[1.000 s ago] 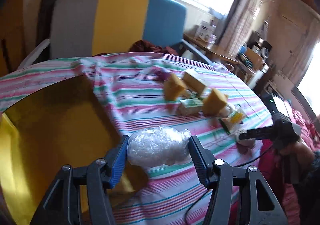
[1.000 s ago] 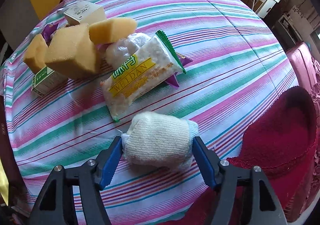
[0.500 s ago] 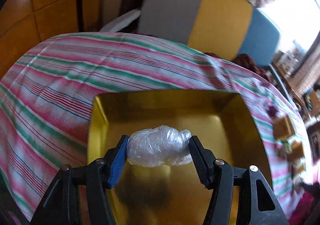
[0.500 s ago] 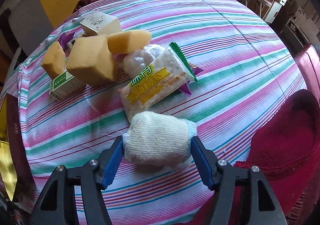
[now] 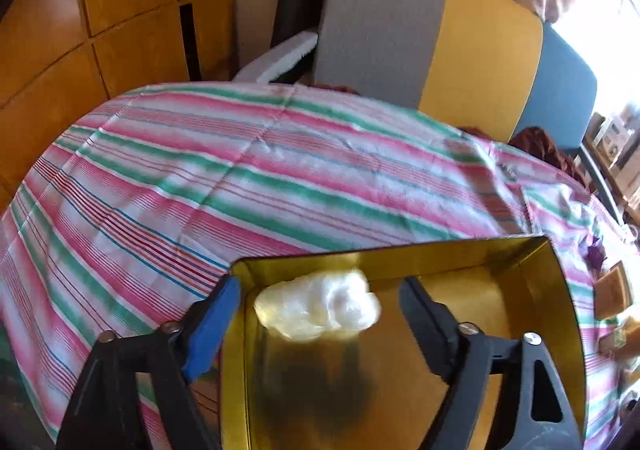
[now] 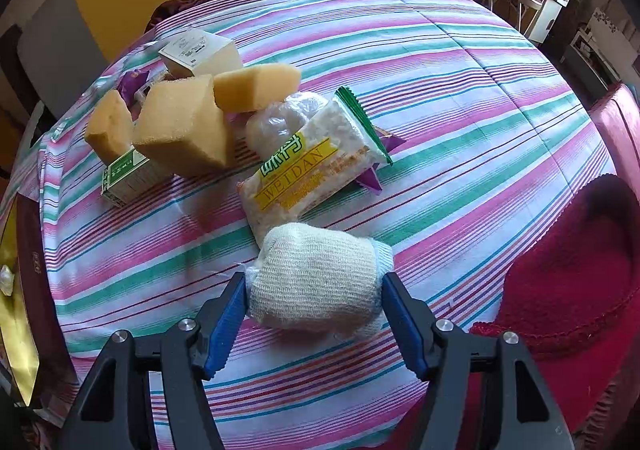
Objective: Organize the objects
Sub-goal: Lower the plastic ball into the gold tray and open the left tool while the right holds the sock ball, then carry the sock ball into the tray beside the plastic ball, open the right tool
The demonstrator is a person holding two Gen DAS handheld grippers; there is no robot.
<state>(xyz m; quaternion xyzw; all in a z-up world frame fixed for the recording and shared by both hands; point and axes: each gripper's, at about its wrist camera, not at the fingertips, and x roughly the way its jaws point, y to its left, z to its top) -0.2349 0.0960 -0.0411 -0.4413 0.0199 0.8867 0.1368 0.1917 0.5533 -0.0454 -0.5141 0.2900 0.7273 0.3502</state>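
Note:
A clear plastic-wrapped white bundle (image 5: 316, 310) lies in the gold tray (image 5: 440, 248) near its far left corner. My left gripper (image 5: 320, 288) straddles it with its jaws opening, and both pads stand clear of the wrap. In the right wrist view my right gripper (image 6: 316, 290) is shut on a white knitted cloth roll (image 6: 320, 262), held just above the striped tablecloth (image 6: 440, 90). The tray's edge (image 6: 16, 330) shows at the far left of that view.
Beyond the cloth roll lie a snack packet (image 6: 312, 166), three yellow sponges (image 6: 184, 130), two small boxes (image 6: 200, 54), another plastic-wrapped bundle (image 6: 276, 122) and a purple wrapper (image 6: 376, 178). A red cloth (image 6: 572, 270) covers the right edge. A grey, yellow and blue chair (image 5: 440, 42) stands behind the table.
My left gripper swung from the pile over to the tray, sank into it and let go of the plastic-wrapped bundle. My right gripper stayed put, still gripping the cloth roll.

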